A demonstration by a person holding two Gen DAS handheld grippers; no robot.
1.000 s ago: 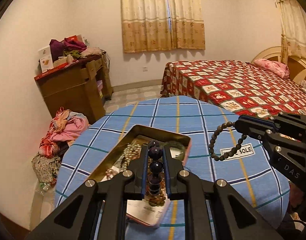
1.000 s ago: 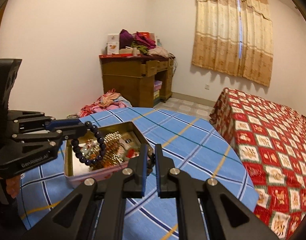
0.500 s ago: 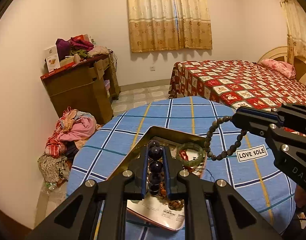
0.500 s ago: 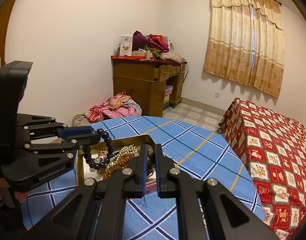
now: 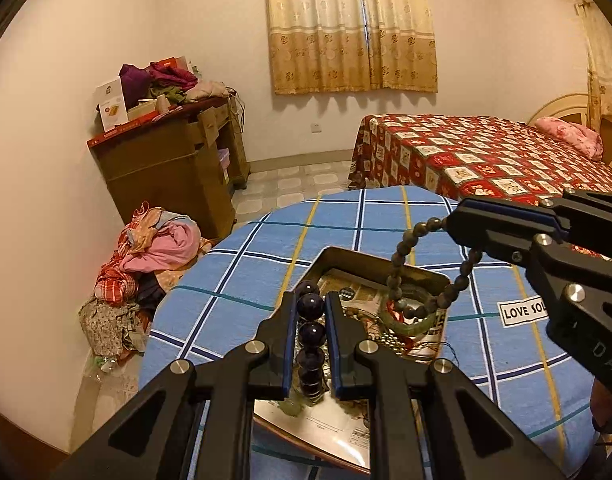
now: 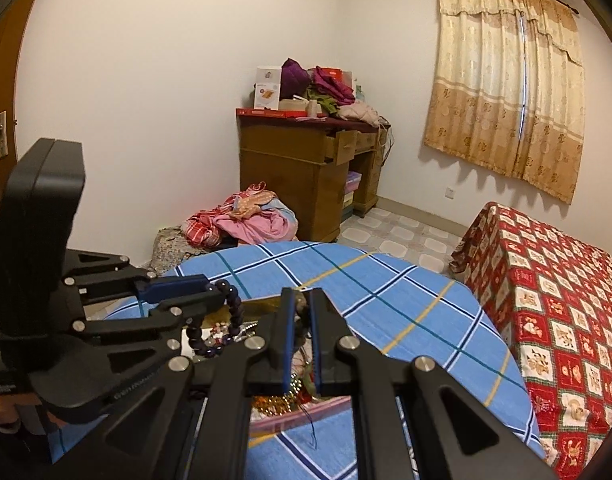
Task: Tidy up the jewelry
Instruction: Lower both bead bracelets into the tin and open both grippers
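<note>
Seen over the round bench (image 5: 241,312) in its blue check cloth: two bead bracelets, each held clear of the open tin (image 5: 422,274) of jewelry near the bench's near edge. Left tool (image 5: 310,322) clamped on a dark-bead bracelet (image 5: 310,304), beads stacked in a line between the blue pads. Right tool (image 5: 460,226) pressed together on a grey-bead bracelet (image 5: 402,276), loop hanging free, low end dangling just above a green bangle (image 5: 410,322) inside the tin.

Compared with a second ago: both tools drifted sideways across the bench, the grey loop now hanging over the tin's far corner rather than beside it over bare cloth, grips unchanged on both. Judged from that, both pieces lifted and on the way to sorting, neither set down yet; most of the jewelry left tangled in the tin.

Hard to read: the heap in the tin, a mix of pearl-like beads, gold chain and red thread, not separable by piece. Tin's near end hidden behind the left tool. In the right wrist view, the pinched stretch of grey beads barely visible between the pads, the left tool (image 6: 213,296) crossing the tin. White label (image 5: 524,312) on the cloth cut off by the right tool. No separate place for sorted pieces visible anywhere.
</note>
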